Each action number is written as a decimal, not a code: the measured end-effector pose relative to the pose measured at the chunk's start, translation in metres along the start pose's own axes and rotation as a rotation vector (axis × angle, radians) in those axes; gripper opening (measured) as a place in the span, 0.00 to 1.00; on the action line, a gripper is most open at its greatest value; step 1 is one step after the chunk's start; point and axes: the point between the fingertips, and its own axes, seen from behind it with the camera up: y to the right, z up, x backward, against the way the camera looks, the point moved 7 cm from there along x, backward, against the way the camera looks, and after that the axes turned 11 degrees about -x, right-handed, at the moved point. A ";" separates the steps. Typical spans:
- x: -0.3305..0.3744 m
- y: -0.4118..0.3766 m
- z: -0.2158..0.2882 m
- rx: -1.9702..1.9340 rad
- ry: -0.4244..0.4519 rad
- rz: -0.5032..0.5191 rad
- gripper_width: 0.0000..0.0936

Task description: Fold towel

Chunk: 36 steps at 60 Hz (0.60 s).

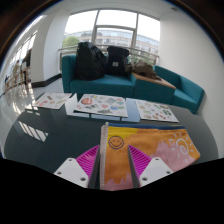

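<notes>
Between the pink pads [88, 160], gripper [114, 168] pinches orange printed towel [150, 150]; carry it toward 12 o'clock, edges aligned, grip firm.

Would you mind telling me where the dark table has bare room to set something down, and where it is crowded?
The dark table is bare between the patterned towels along its far edge and the gripper, mostly beside the orange towel. It is crowded by the fingers, which press on that towel, and along the towel row before the teal sofa.
</notes>
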 end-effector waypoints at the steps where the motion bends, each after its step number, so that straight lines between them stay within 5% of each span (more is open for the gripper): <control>1: -0.003 -0.001 -0.002 0.004 -0.012 0.005 0.53; 9: -0.006 -0.013 -0.002 0.033 -0.026 0.042 0.27; 13: -0.008 -0.013 -0.002 0.042 -0.025 0.031 0.03; 26: -0.001 -0.013 0.005 -0.037 -0.036 0.058 0.01; 36: 0.030 0.031 0.058 -0.104 0.036 0.108 0.01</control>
